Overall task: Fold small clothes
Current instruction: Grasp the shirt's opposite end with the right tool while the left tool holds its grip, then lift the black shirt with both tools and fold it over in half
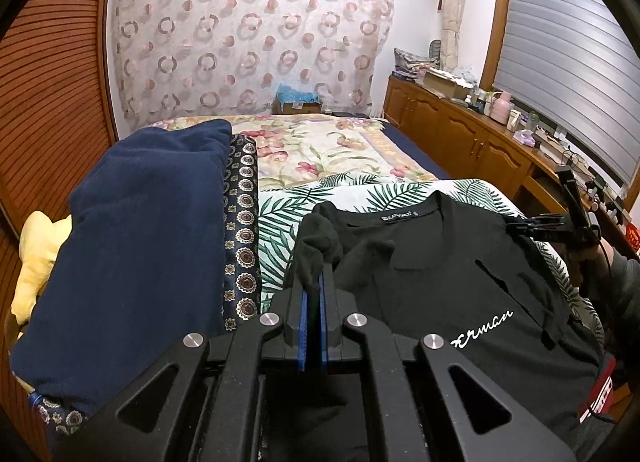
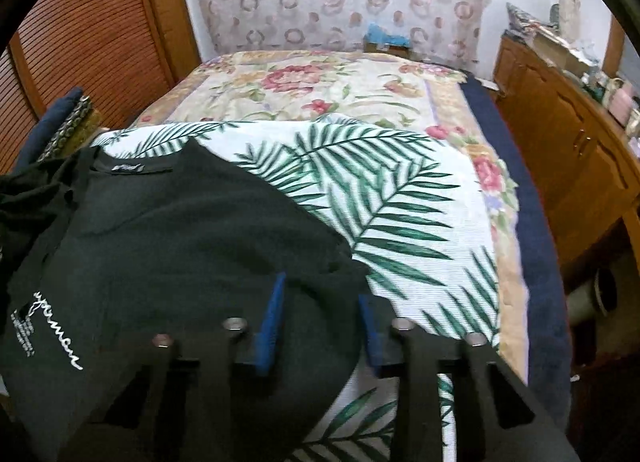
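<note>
left gripper (image 1: 316, 282): clamped tight on bunched shirt (image 1: 440, 262) sleeve | right gripper (image 2: 320, 302): jaws part-open astride shirt's other edge, not pressing | shirt: black, on palm-leaf cover (image 2: 400, 202), white script, neck label unreadable | navy pile (image 1: 140, 242) left

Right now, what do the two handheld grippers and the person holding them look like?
Both are black metal linkage frames with triangular cut-outs and silver round pivot bolts. The left gripper and right gripper each carry blue finger pads. In the left wrist view, a thin black cable runs by the right gripper's handle, beside a dark sleeve.
</note>
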`<move>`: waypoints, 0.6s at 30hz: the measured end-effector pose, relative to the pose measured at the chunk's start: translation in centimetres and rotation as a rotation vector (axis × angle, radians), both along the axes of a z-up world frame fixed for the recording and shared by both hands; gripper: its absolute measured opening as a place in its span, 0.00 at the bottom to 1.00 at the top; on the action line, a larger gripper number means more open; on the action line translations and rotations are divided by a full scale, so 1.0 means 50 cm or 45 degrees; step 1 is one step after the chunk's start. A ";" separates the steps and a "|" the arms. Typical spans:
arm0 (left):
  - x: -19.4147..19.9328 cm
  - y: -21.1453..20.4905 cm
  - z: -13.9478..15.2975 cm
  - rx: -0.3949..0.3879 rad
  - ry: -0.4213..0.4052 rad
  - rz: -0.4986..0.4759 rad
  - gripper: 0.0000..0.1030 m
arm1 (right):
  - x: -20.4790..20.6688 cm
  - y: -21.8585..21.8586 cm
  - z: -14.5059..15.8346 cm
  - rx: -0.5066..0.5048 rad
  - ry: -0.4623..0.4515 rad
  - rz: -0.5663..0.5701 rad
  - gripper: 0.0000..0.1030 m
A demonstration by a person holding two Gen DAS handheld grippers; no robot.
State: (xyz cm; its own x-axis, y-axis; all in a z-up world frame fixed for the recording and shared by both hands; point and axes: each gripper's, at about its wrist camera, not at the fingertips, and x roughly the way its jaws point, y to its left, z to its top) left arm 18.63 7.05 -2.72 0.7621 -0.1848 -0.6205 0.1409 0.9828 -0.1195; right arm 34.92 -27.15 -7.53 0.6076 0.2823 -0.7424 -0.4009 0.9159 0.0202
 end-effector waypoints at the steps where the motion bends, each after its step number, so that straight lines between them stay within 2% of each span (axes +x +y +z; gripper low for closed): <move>1: -0.006 -0.001 0.002 0.001 -0.007 0.001 0.05 | -0.002 0.005 0.002 -0.007 -0.002 0.014 0.15; 5: -0.037 -0.004 0.017 -0.002 -0.039 -0.007 0.05 | -0.032 0.022 0.024 0.014 -0.044 0.078 0.08; 15: -0.142 0.002 0.066 0.005 -0.143 0.006 0.05 | -0.184 0.009 0.132 0.114 -0.293 0.137 0.06; 18: -0.181 0.008 0.077 0.004 -0.179 0.017 0.05 | -0.240 0.003 0.147 0.113 -0.349 0.154 0.06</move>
